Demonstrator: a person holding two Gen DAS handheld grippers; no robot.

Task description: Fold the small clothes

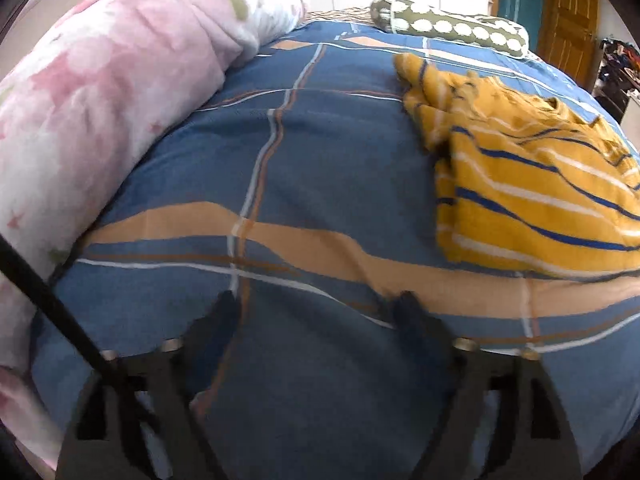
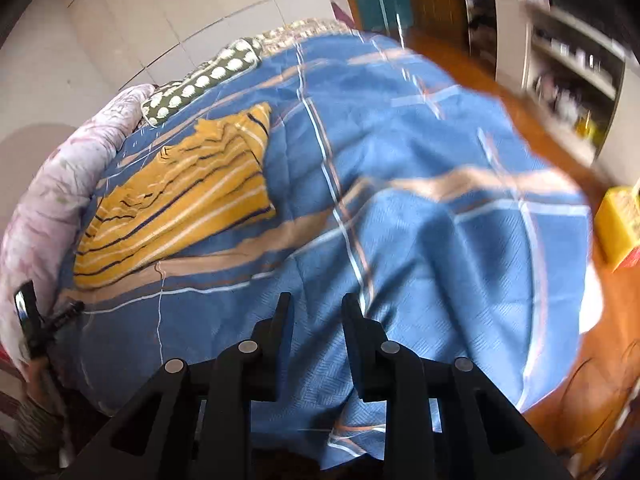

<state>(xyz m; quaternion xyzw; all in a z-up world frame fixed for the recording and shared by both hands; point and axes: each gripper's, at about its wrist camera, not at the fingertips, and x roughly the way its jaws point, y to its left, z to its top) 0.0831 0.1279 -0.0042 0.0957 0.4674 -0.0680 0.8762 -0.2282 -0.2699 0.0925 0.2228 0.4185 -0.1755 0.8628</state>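
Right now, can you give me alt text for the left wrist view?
A yellow striped garment lies crumpled on a blue plaid bedcover, ahead and right of the open, empty left hand-held gripper. A pink quilt lines the left edge.

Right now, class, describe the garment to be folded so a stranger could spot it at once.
Start at the bed with the blue plaid cover. Between the pink quilt and the spotted green pillow lies the shirt. It alone is mustard yellow with blue and white stripes.
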